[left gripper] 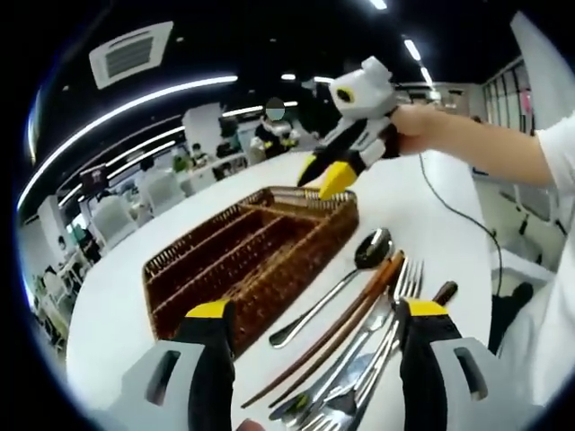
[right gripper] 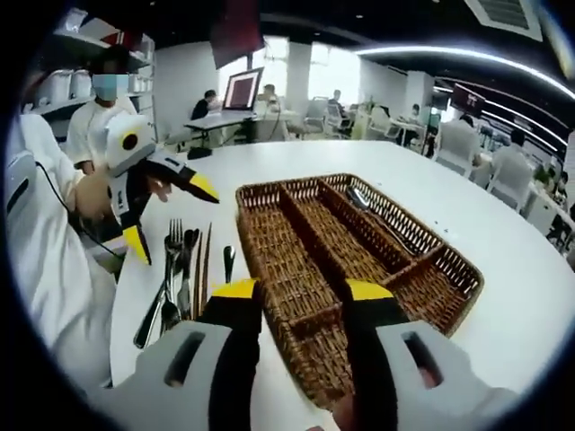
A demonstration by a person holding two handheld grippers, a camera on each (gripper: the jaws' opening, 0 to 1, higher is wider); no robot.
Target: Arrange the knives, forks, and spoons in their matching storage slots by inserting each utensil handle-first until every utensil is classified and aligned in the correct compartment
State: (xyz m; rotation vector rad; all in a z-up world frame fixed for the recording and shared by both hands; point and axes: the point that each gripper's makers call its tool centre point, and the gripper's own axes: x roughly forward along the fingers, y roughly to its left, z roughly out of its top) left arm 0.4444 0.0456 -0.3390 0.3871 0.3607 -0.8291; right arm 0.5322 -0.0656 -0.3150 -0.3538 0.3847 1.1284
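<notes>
The left gripper (left gripper: pixel 310 314) has its fingers wide apart and holds nothing. Just between and beyond its fingertips, at about 12 to 1 o'clock, lies the pile of utensils (left gripper: pixel 359 359) on the white tabletop (left gripper: pixel 422 215): a spoon (left gripper: pixel 334 292), a fork (left gripper: pixel 395 305), a pair of brown chopsticks (left gripper: pixel 346 328) and some more steel pieces under them that I cannot separate. Their long axes run almost along the gripper's own direction, a little tilted toward 1 o'clock, with the spoon bowl and the fork tines at the far end and the handles at the near end.

The wicker tray (left gripper: pixel 243 260) is at 11 o'clock from these fingers, just beside the pile, and its long slots lie nearly parallel to the utensils. In the right gripper view, one slot at the far side already contains a dark utensil (right gripper: pixel 359 199).

The right gripper (right gripper: pixel 292 292) is also wide open and empty, above the near end of the tray.

I judge that the left gripper is nearer to the pile, so the next pick belongs to it
</notes>
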